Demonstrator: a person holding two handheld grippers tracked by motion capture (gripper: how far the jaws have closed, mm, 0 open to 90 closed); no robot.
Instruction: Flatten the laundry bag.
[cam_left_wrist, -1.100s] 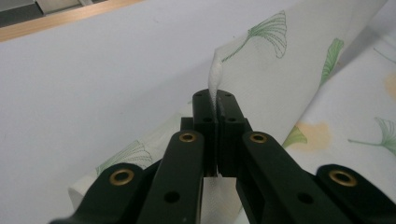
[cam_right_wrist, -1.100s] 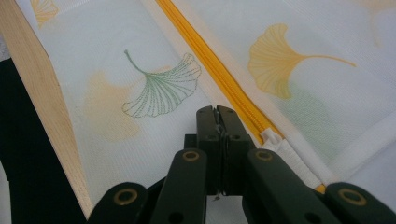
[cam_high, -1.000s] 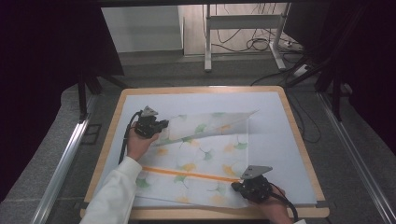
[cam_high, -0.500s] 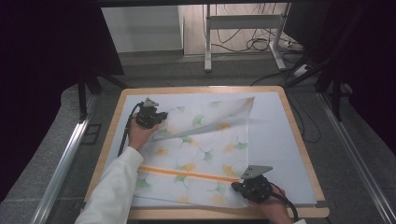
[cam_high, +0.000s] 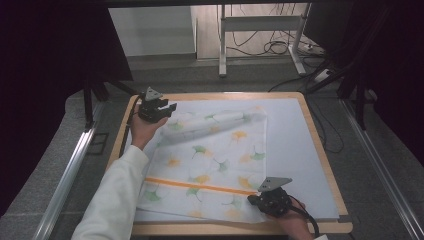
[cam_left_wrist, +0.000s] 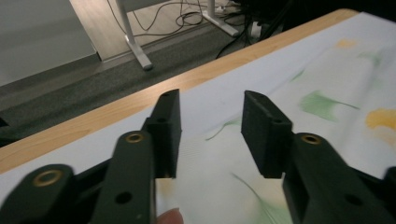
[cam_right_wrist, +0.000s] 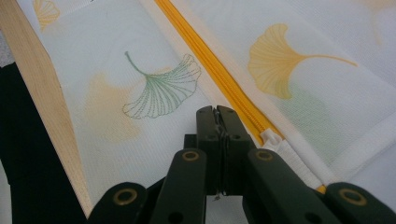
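Beside right tongs (cam_right_wrist: 217, 112), zipper (cam_right_wrist: 219, 74).

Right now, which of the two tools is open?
The left tool, up at the far left corner of the white leaf-printed mesh bag: its jaws stand apart. The right tool is shut by the orange zipper.

Both grippers are black with brass-ringed screws; the left gripper (cam_high: 161, 107) and right gripper (cam_high: 270, 199) carry grey triangular plates; a white sleeve (cam_high: 112, 200) covers the left arm.

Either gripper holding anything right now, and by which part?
Right gripper is shut on the mesh bag, pinching fabric beside its orange zipper. Left gripper is open, holding nothing.
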